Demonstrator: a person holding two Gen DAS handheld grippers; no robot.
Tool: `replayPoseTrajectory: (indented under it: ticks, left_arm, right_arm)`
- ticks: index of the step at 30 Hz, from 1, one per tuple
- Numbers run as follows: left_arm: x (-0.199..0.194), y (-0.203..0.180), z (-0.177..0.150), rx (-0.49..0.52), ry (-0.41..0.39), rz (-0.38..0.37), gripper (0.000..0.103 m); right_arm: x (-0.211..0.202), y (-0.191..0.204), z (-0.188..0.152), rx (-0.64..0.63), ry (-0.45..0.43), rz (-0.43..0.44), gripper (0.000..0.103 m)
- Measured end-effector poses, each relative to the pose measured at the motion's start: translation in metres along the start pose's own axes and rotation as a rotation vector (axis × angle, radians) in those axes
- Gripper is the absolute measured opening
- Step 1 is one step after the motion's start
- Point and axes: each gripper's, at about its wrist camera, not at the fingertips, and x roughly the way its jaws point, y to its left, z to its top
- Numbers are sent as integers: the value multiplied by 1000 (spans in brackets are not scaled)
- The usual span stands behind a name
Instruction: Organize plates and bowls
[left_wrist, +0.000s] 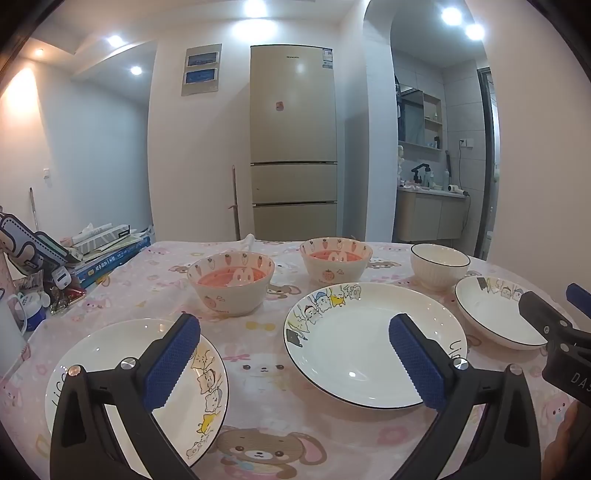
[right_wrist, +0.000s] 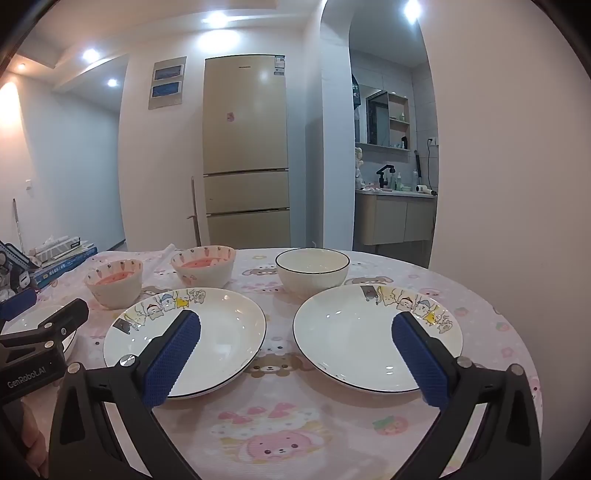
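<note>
Three white cartoon-rimmed plates lie on the pink tablecloth: a left plate (left_wrist: 122, 373), a middle plate (left_wrist: 354, 347) also in the right wrist view (right_wrist: 207, 332), and a right plate (right_wrist: 362, 339) (left_wrist: 491, 317). Behind them stand two pink-lined strawberry bowls (left_wrist: 232, 284) (left_wrist: 336, 264) and a white ribbed bowl (left_wrist: 439, 269) (right_wrist: 312, 271). My left gripper (left_wrist: 295, 365) is open and empty, hovering between the left and middle plates. My right gripper (right_wrist: 295, 358) is open and empty, above the gap between the middle and right plates.
A pile of books and boxes (left_wrist: 107, 251) and small clutter (left_wrist: 33, 295) sit at the table's left edge. The round table's edge (right_wrist: 517, 332) curves close on the right. A fridge (left_wrist: 293, 147) stands behind the table.
</note>
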Motion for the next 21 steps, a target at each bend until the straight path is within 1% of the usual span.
replayPoseTrajectory:
  ticks: [21]
  left_arm:
    - [4, 1, -3, 7, 1, 5, 103]
  right_arm:
    - [2, -2, -2, 3, 7, 0, 103]
